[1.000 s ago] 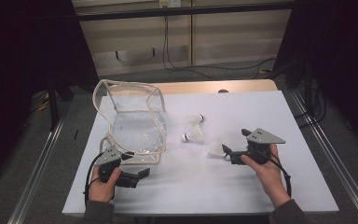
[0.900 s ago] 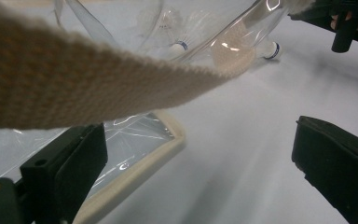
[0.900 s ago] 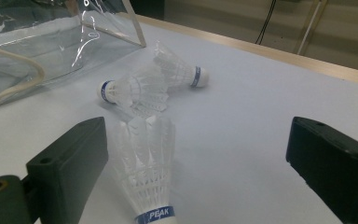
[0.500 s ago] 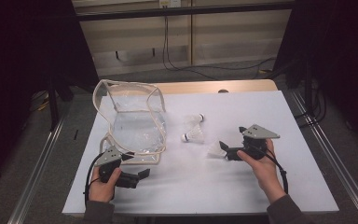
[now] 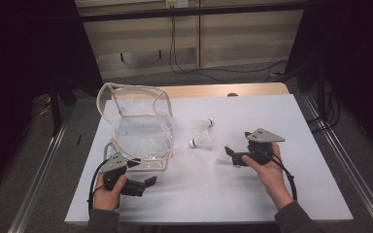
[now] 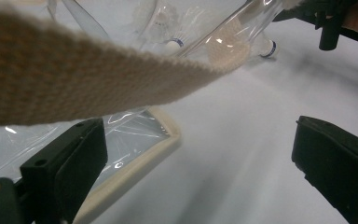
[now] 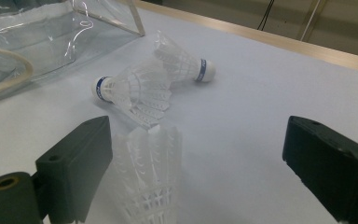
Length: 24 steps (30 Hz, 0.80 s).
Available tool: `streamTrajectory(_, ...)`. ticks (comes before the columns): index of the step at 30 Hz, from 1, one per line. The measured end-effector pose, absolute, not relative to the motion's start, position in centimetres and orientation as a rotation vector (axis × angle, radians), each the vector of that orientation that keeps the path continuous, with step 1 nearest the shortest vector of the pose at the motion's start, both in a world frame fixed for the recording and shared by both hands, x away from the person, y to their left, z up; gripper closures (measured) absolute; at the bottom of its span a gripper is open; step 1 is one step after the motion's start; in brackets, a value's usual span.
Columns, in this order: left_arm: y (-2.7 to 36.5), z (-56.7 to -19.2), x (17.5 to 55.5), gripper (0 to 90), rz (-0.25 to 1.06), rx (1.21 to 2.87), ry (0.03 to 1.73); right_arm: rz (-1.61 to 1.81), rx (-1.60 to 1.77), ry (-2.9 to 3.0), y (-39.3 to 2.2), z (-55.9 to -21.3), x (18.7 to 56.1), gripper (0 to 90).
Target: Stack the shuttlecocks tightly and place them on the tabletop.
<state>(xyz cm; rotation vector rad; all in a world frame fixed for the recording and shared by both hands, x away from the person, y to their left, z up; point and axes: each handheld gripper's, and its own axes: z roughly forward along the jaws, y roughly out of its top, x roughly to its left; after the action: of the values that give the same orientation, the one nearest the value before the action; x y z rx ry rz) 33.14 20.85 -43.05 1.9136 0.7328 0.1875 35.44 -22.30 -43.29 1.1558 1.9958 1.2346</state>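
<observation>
Since a second ago our right claw (image 5: 227,154) has slid left across the table (image 5: 320,145), toward the clear bag (image 5: 141,128), and it now has a shuttlecock (image 5: 221,157) lying between its jaws. Our left claw (image 5: 148,183) has not shifted in that time.

Taking the clear bag as our landmark and going left to right: our left claw sits just in front of the bag's near edge, jaws wide and empty. In the left gripper view the bag's woven strap (image 6: 74,74) hangs across the top, and the cream-trimmed base of the bag shows just behind one jaw.

To the right of the bag, near but apart from it, lie two more shuttlecocks (image 5: 201,133), their feather skirts overlapping. In the right gripper view both show blue bands at the cork (image 7: 203,69).

Further right of the bag, and a little nearer to us, is our right claw. Its jaws stand wide, with the third shuttlecock (image 7: 149,177) close against one jaw and a broad gap to the other; nothing is gripped yet.

We judge that the approach is done and the next thing is to close on those feathers gently, since they will crush easily. Then the shuttlecock can go across into the bag, whose mouth stands open at the top.
</observation>
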Motion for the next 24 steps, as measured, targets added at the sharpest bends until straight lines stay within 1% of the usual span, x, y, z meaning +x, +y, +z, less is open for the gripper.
streamTrajectory(9,21.0,-43.1,33.2,3.4,0.184,1.912,0.742,1.196,1.13,2.059,-20.1,-42.7,36.6,6.7)
streamTrajectory(14,21.0,-43.2,33.2,3.5,0.178,1.917,0.738,1.148,1.148,2.059,-19.2,-42.3,37.5,4.3)
streamTrajectory(22,21.1,-43.1,33.1,3.5,0.18,1.906,0.739,1.081,1.142,2.099,-18.0,-42.9,38.0,4.6)
streamTrajectory(24,21.1,-43.1,33.1,3.5,0.179,1.904,0.742,1.088,1.145,2.102,-18.0,-42.8,37.9,6.3)
